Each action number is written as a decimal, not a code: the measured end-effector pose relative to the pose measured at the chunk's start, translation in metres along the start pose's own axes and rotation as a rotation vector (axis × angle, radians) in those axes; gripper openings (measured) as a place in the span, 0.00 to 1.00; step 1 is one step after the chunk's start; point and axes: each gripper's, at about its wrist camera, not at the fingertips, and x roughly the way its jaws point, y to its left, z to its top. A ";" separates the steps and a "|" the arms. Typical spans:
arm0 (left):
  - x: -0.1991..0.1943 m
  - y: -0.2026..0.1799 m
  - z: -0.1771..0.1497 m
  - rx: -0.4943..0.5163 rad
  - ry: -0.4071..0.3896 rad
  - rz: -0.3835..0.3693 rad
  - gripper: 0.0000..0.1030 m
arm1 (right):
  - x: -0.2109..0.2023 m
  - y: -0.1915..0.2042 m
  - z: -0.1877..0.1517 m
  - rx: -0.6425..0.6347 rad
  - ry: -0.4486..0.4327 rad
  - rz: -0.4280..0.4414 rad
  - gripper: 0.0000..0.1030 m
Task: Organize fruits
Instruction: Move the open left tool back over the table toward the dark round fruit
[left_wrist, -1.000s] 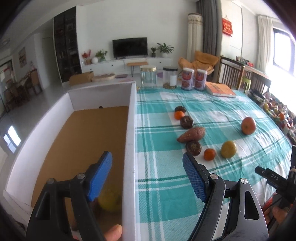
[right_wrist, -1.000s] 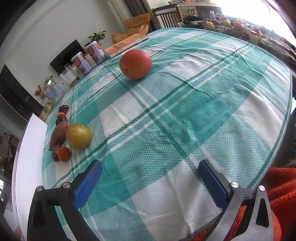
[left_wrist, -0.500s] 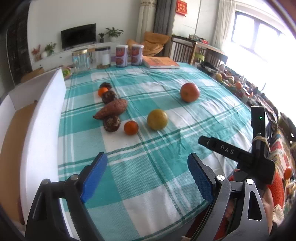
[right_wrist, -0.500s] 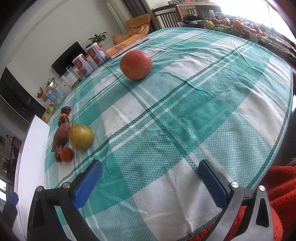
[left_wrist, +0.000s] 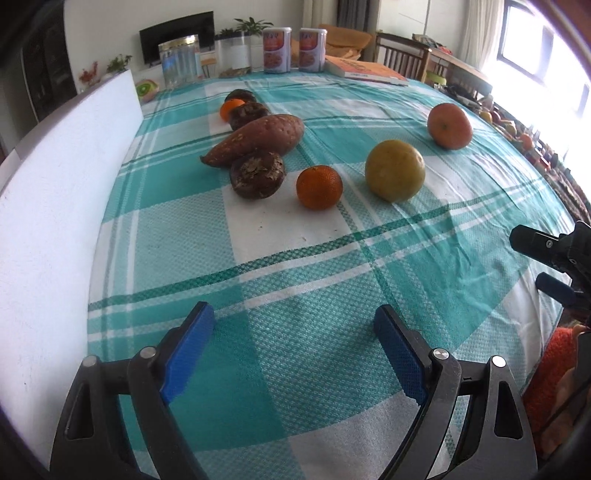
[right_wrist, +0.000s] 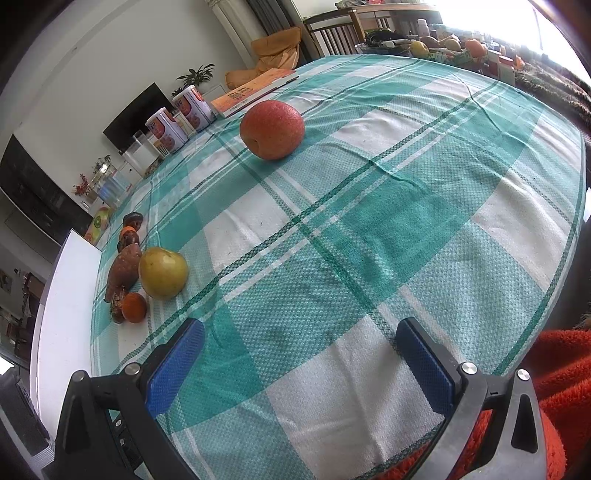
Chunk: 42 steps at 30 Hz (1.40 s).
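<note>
My left gripper (left_wrist: 295, 321) is open and empty, low over the checked cloth, pointing at a row of produce. Nearest ahead are a small mandarin (left_wrist: 319, 187), a dark round fruit (left_wrist: 257, 174) and a yellow fruit (left_wrist: 394, 170). Behind them lie a sweet potato (left_wrist: 258, 138), two more dark fruits and a second mandarin (left_wrist: 231, 108). A large orange (left_wrist: 449, 125) sits alone at the right. My right gripper (right_wrist: 301, 328) is open and empty near the table's edge, with the large orange (right_wrist: 272, 129) ahead and the yellow fruit (right_wrist: 163, 272) to its left.
The white wall of a box (left_wrist: 55, 221) runs along the table's left side. Two cans (left_wrist: 277, 50), glass jars (left_wrist: 181, 61) and a book (left_wrist: 365, 70) stand at the far edge. A red sleeve (right_wrist: 561, 369) is by the right gripper.
The left gripper swung right from over the box, where a yellow fruit lay, to above the table, then sank closer to the fruits with its jaws a little wider. The right gripper kept still.
</note>
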 end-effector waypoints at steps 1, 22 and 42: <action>0.000 0.000 -0.001 0.003 -0.002 0.005 0.88 | 0.000 0.000 0.000 0.001 0.000 0.001 1.00; 0.001 -0.002 -0.004 0.019 -0.045 0.018 0.90 | 0.001 0.000 0.001 0.000 0.001 0.001 1.00; 0.001 -0.002 -0.005 0.019 -0.047 0.019 0.91 | 0.000 -0.003 0.003 0.025 0.010 0.024 1.00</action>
